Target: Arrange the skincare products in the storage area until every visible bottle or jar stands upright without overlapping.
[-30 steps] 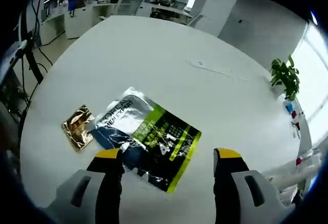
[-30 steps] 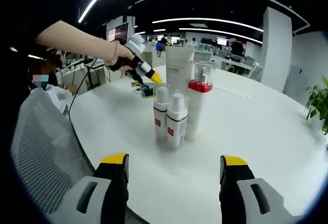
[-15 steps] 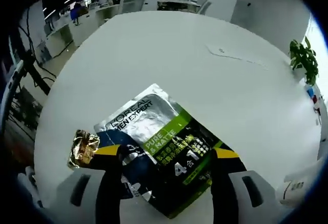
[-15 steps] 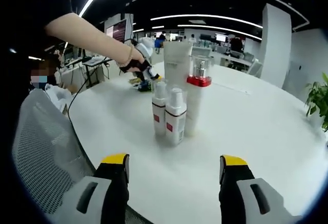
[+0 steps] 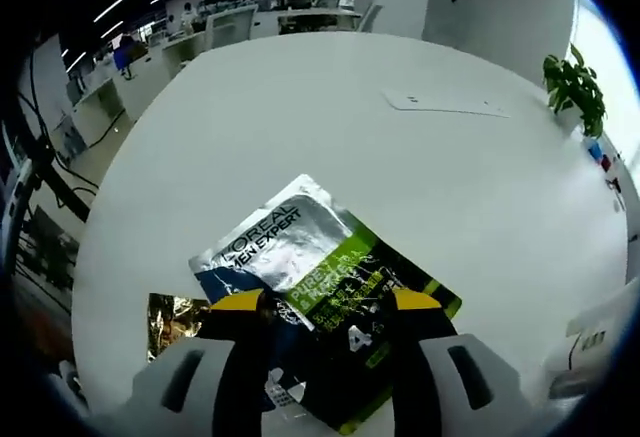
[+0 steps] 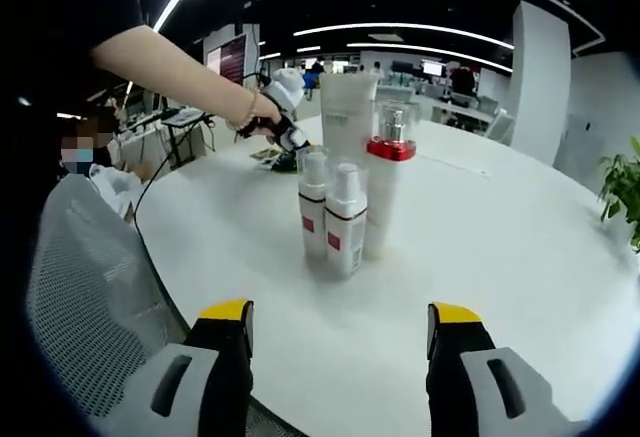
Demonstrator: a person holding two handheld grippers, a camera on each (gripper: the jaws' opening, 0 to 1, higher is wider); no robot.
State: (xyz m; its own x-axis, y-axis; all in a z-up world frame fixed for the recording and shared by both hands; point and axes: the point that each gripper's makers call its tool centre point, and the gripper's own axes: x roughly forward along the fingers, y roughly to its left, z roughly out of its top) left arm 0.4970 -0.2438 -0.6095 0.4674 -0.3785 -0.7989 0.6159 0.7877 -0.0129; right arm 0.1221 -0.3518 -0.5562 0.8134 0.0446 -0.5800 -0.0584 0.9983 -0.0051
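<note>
Since the earlier frame the left gripper [image 5: 325, 302] has narrowed its fingers, now over the near end of the silver-green L'Oreal sachet [image 5: 320, 272], flat on the white bench [image 5: 400, 187]; contact can't be confirmed. Gold foil packet [image 5: 172, 319] lies just beside the sachet. Right gripper [image 6: 340, 315] hovers, fingers spread wide, empty. Two red-banded white bottles [image 6: 333, 219], a red-collared pump bottle [image 6: 388, 192] and a white tube [image 6: 347, 122] stand upright, clustered.
</note>
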